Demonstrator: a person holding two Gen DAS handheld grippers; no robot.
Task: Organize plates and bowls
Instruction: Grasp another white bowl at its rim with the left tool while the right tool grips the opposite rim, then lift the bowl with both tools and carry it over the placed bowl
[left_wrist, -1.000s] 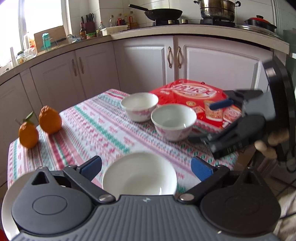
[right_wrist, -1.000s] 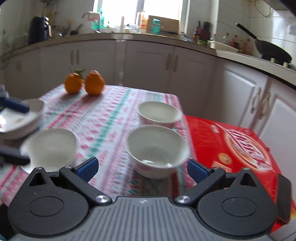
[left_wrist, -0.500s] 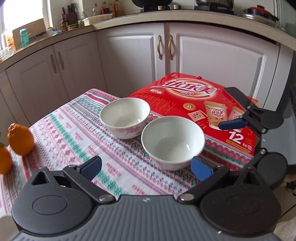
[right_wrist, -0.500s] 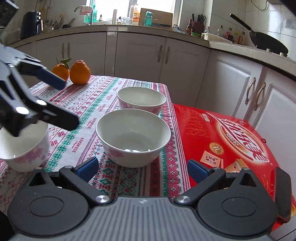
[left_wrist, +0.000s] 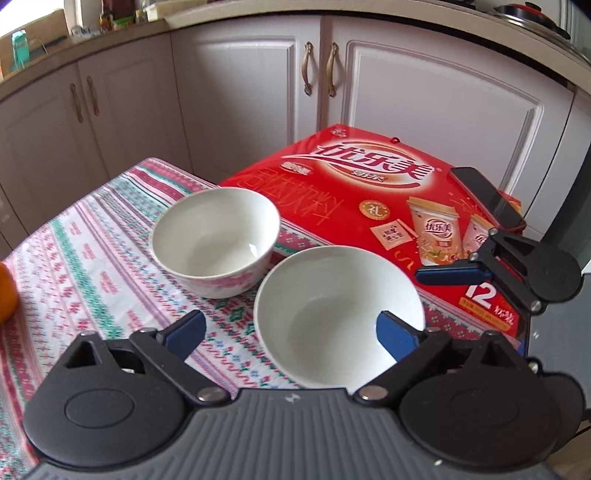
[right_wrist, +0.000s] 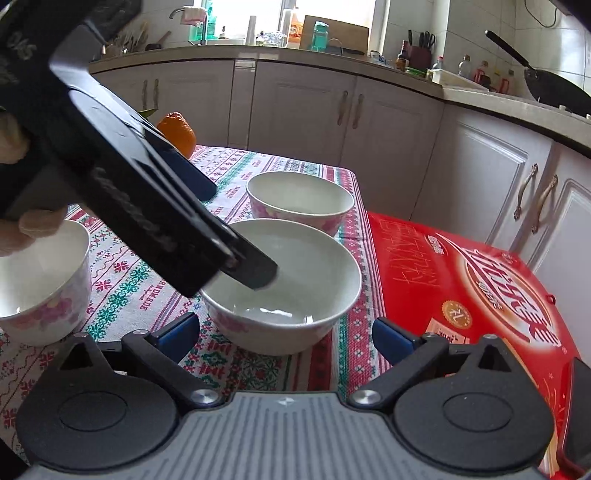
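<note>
Where cabinets (left_wrist: 436, 92) curve — patterned tablecloth (left_wrist: 85, 254)

Left gripper (right_wrist: 236, 236) fingers closing astride near bowl (right_wrist: 295, 288) rim — far bowl (right_wrist: 300, 201) just behind.

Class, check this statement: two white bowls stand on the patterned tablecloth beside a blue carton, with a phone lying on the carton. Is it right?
Not quite. The left wrist view shows the carton is red, not blue. The two bowls, tablecloth and phone are as stated.

We see a table under a patterned tablecloth (left_wrist: 92, 258) carrying three bowls (left_wrist: 216, 242) (left_wrist: 338, 308) (right_wrist: 40, 284), an orange (right_wrist: 177, 133), and a red box (left_wrist: 388, 206).
</note>
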